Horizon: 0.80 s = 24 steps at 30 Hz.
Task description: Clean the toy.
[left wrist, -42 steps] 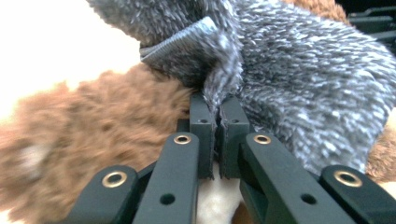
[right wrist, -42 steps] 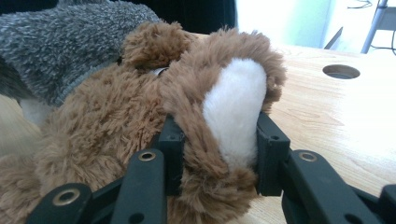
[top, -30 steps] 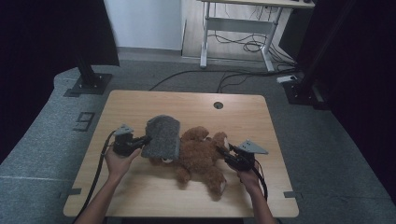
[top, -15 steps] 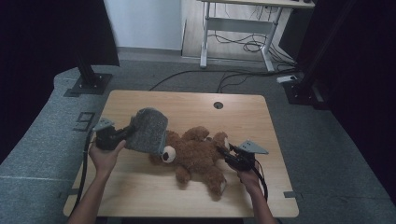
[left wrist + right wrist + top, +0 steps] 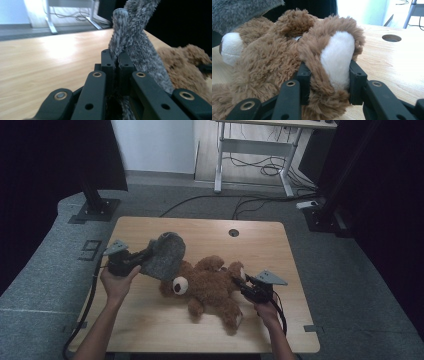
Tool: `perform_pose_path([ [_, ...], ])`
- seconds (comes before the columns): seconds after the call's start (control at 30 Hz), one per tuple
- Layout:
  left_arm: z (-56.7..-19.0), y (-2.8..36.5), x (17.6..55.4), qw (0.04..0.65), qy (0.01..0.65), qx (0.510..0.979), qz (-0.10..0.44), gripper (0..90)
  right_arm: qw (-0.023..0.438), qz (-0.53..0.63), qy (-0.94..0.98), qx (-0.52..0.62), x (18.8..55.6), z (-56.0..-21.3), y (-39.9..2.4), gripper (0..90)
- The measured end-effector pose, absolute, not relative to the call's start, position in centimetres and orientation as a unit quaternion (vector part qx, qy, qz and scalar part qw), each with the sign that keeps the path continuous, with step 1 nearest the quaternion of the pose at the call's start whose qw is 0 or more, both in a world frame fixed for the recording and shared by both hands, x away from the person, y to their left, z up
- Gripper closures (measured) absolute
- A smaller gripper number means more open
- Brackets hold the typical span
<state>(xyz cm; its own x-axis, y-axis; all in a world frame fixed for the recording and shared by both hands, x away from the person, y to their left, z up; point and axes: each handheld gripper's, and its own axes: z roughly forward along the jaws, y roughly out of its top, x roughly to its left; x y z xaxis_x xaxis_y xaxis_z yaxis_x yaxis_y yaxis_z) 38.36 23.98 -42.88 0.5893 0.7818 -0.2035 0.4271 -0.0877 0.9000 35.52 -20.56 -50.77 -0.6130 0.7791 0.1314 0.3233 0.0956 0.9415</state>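
A brown teddy bear (image 5: 210, 285) lies on the wooden table (image 5: 150, 320), its white muzzle turned to the front. My left gripper (image 5: 147, 256) is shut on the edge of a grey fuzzy cloth (image 5: 165, 257), held up above and left of the bear's head. In the left gripper view the cloth (image 5: 140, 50) is pinched between the closed jaws of my left gripper (image 5: 116, 58), with the bear (image 5: 187, 62) beyond it. My right gripper (image 5: 237, 282) is shut on one of the bear's paws. The white-padded paw (image 5: 337, 57) sits squeezed in my right gripper (image 5: 329, 72).
A round cable hole (image 5: 233, 233) is in the table's far edge. Beyond the table stand a dark stand base (image 5: 92, 210), a white desk frame (image 5: 250, 155) and loose floor cables (image 5: 210, 202). Bare tabletop lies in front of the bear.
My left gripper has lifted the grey cloth up and to the left, off the bear's head, so the white muzzle now shows. The right gripper has stayed on the paw.
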Motion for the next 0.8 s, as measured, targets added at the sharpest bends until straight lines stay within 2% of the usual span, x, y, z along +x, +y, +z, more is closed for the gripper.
perform_pose_path([
  [0.2, -43.3, 20.2, 39.2, 0.539, 0.379, 0.745, 0.106, 85.0, 0.206, 0.550, 0.710, 0.389, 35.6, -50.9, -20.5, 62.4],
  [0.33, -43.8, 17.3, 40.1, 0.503, 0.371, 0.773, 0.111, 84.9, 0.208, 0.550, 0.710, 0.388, 35.5, -50.8, -20.5, 62.4],
  [0.47, -45.4, 16.2, 40.8, 0.469, 0.383, 0.789, 0.102, 85.2, 0.209, 0.550, 0.710, 0.387, 35.5, -50.8, -20.5, 62.3],
  [0.6, -47.2, 16.6, 40.2, 0.484, 0.392, 0.778, 0.088, 86.1, 0.206, 0.552, 0.710, 0.385, 35.5, -50.8, -20.5, 61.4],
  [0.7, -47.7, 17.2, 39.5, 0.494, 0.391, 0.772, 0.081, 86.6, 0.203, 0.553, 0.709, 0.388, 35.4, -50.6, -20.3, 56.1],
  [0.8, -48.5, 17.4, 38.6, 0.504, 0.388, 0.767, 0.083, 87.0, 0.201, 0.556, 0.701, 0.400, 35.1, -49.9, -20.5, 43.8],
])
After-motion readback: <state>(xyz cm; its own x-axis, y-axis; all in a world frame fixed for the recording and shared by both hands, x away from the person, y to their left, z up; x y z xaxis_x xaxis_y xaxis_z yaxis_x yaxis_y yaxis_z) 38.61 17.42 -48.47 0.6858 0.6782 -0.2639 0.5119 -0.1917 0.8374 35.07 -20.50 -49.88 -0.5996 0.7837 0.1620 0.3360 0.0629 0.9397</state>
